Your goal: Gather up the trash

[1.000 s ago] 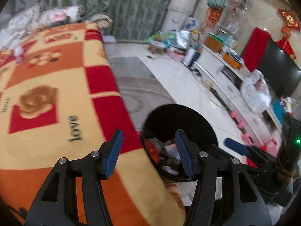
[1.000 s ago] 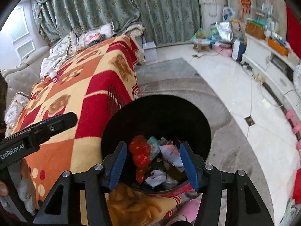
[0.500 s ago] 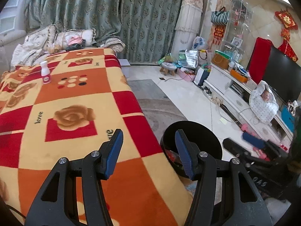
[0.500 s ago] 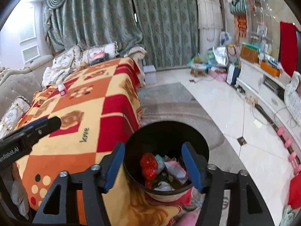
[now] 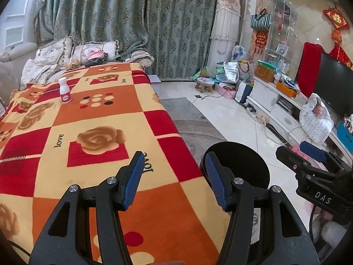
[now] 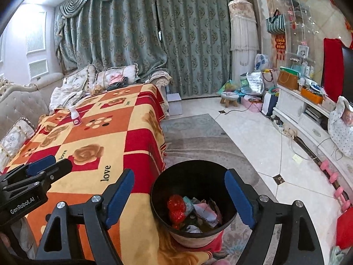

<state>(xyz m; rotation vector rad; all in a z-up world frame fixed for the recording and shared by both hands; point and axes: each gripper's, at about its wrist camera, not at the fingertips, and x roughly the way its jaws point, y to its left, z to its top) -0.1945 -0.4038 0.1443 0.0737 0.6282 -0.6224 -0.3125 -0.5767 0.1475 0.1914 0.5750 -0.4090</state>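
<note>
We read "love" on the blanket [image 5: 92, 119] three times in the left wrist view: beside the rose square toward its left edge, upside down by the near right edge, and tiny near the far end. In the right wrist view "love" shows twice. The right gripper [image 5: 317, 190] carries "DAS" on its body; the left gripper [image 6: 26, 190] carries "GenRobot.AI". The label on the small white bottle [image 5: 65, 90] is too small to read.

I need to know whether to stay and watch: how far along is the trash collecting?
Done: the black bin beside the table already holds red and paper wrappers. In hand: nothing; the left gripper is empty, and the right gripper has opening jaws with nothing between them. Left: the small white bottle stands on the blanket.
</note>
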